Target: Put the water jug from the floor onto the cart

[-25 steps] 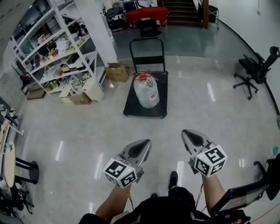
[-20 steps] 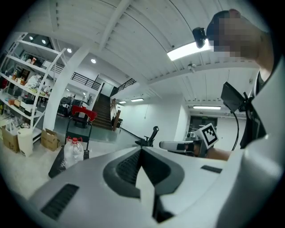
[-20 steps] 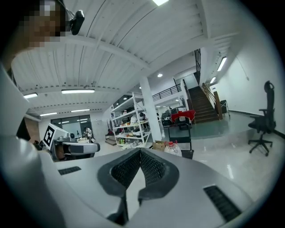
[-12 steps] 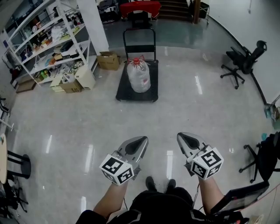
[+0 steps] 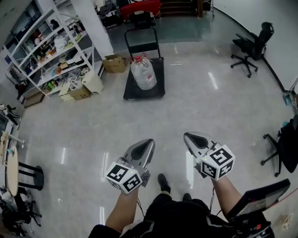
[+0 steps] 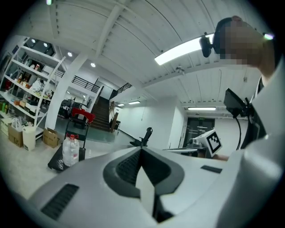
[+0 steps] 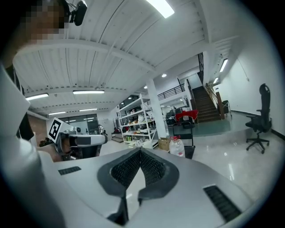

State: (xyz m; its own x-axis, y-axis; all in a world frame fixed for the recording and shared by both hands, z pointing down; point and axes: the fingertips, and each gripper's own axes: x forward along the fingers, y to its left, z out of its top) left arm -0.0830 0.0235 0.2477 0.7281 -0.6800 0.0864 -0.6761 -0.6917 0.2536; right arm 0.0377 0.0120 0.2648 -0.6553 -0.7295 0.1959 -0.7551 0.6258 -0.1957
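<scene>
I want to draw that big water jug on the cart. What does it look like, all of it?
The water jug is big, round and see-through, like clear plastic, with a red top. It stands upright on the flat black cart, nearer the end with the push handle. Only the cart's platform touches it; nothing holds it or leans on it.

Glossy grey floor (image 5: 223, 111), white shelving (image 5: 46, 56) left, black office chair (image 5: 251, 44) right, stairs (image 5: 179, 4) behind
</scene>
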